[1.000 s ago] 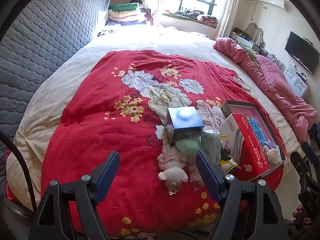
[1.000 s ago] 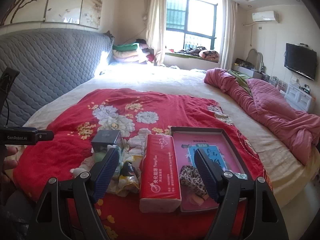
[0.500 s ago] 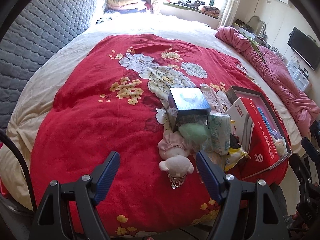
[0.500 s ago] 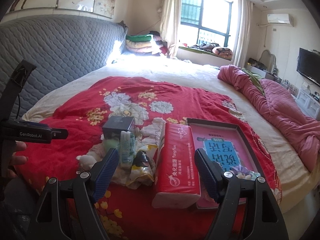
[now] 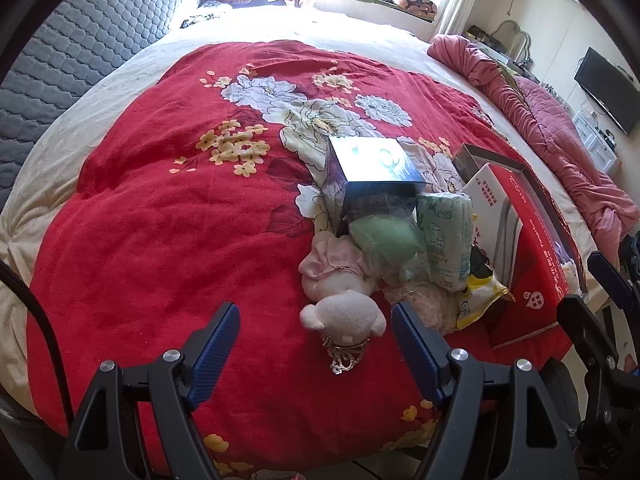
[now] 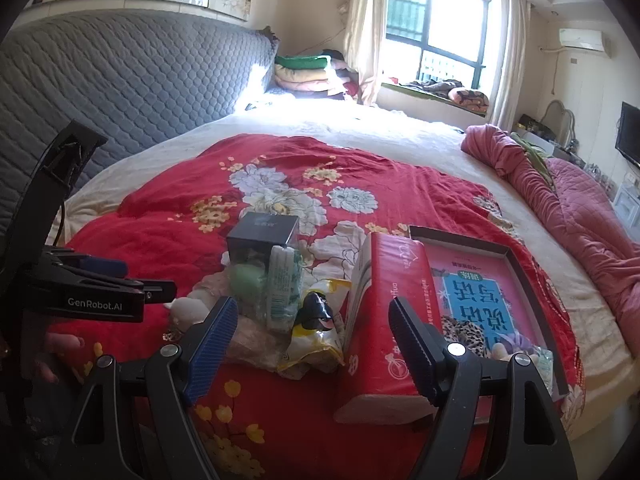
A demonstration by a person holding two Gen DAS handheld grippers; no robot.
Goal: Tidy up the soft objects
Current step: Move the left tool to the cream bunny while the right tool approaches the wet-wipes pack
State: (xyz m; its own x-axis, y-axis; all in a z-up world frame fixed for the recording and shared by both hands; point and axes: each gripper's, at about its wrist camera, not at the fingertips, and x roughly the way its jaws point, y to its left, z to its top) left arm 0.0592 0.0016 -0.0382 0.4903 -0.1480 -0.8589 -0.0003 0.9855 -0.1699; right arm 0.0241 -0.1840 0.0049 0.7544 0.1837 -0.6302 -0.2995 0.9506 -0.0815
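A pink plush doll (image 5: 340, 300) lies on the red floral quilt (image 5: 168, 208), its head just ahead of my open left gripper (image 5: 316, 322). Behind it sit a green soft ball in a bag (image 5: 382, 240), a green tissue pack (image 5: 444, 236), a yellow pouch (image 5: 478, 300) and a dark blue box (image 5: 374, 172). My right gripper (image 6: 312, 322) is open above the yellow pouch (image 6: 316, 340) and the red tissue pack (image 6: 384, 316). A shallow box lid (image 6: 516, 268) holds a leopard-print soft item (image 6: 464, 336) and a small plush (image 6: 504, 350).
A pink quilted blanket (image 6: 580, 208) lies bunched along the bed's right side. The grey padded headboard (image 6: 120, 92) curves on the left. Folded bedding (image 6: 304, 72) is stacked by the window. A hand (image 6: 52, 344) holds the left gripper's body (image 6: 92, 296).
Both grippers have come down and closer to the pile of objects, which now looks larger. The left one has tilted more steeply downward. Jaws unchanged; nothing taken hold of.
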